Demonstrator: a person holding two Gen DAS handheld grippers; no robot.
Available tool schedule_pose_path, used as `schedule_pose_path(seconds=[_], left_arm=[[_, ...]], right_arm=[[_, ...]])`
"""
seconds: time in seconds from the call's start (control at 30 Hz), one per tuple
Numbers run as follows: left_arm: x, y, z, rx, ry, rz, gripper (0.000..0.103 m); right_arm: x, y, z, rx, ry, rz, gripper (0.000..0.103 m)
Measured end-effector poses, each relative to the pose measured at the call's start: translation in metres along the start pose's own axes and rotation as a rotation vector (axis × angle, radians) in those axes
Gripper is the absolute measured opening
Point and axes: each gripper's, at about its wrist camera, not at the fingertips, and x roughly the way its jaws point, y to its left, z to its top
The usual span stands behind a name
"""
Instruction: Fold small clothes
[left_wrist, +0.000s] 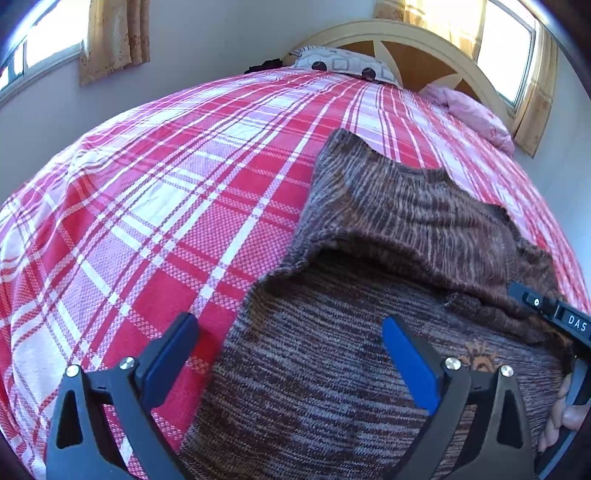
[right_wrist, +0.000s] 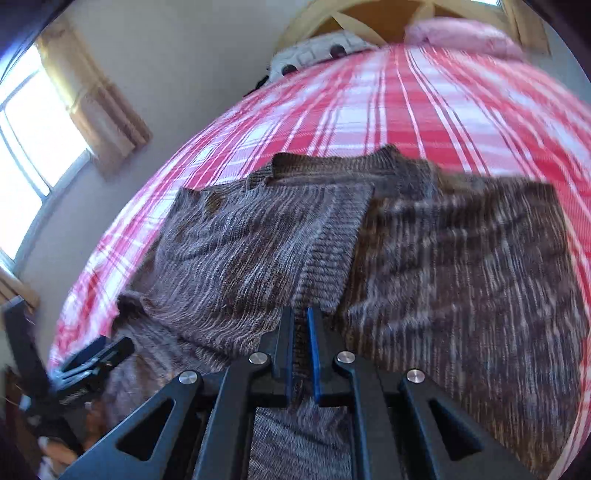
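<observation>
Mid-fold: right gripper (right_wrist: 301, 332) pinches brown knit sweater (right_wrist: 443, 266) cuff; left gripper (left_wrist: 290, 341) gapes empty. Next prob lay sleeve across body on plaid bedspread (left_wrist: 147, 192).

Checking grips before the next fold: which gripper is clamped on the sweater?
The right gripper: its blue pads pinch the brown sweater. The left gripper stands wide open, holding nothing.

Sweater (left_wrist: 388, 229): coarse marled brown knit, ribbed edges. Bedspread (left_wrist: 166, 206): woven red-white plaid cloth, matt. Headboard (left_wrist: 413, 55): smooth painted wood. Gripper fingers (left_wrist: 170, 354): matt black plastic, shiny metal screws.

One sweater (left_wrist: 369, 369), two pillows (left_wrist: 343, 64) (both far)
</observation>
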Motion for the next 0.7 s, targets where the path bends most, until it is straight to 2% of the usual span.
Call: schedule_pose_path(seconds=[0.17,0.2,0.23,0.3,0.33,0.43,0.47,0.57,0.63,0.7], left_arm=[[0.000,-0.001,0.000,0.009,0.002,0.005,0.103],[0.000,0.000,0.000,0.009,0.002,0.003,0.103],[0.000,0.000,0.000,0.009,0.003,0.001,0.103],[0.001,-0.001,0.000,0.013,0.006,0.007,0.103],[0.001,-0.002,0.000,0.018,0.008,0.012,0.103],[0.000,-0.001,0.000,0.023,0.011,0.011,0.103],[-0.001,-0.001,0.000,0.026,0.014,0.009,0.103],[-0.011,0.001,-0.004,0.051,0.015,0.032,0.103],[-0.024,0.011,-0.010,0.042,0.004,0.018,0.103],[-0.039,0.027,-0.013,0.018,0.010,-0.065,0.103]], right_arm=[[-0.067,-0.035,-0.028,0.039,-0.099,-0.069,0.009],[-0.076,-0.047,-0.038,0.038,-0.097,-0.112,0.015],[-0.085,-0.061,-0.050,0.047,-0.084,-0.146,0.017],[-0.112,-0.086,-0.075,0.090,-0.153,-0.009,0.018],[-0.124,-0.095,-0.087,0.130,-0.158,-0.038,0.022],[-0.155,-0.113,-0.115,0.193,-0.204,-0.086,0.022],[-0.168,-0.113,-0.125,0.207,-0.225,-0.151,0.022],[-0.187,-0.095,-0.140,0.145,-0.245,-0.258,0.024],[-0.203,-0.087,-0.152,0.106,-0.272,-0.248,0.025],[-0.217,-0.074,-0.163,0.061,-0.285,-0.199,0.031]])
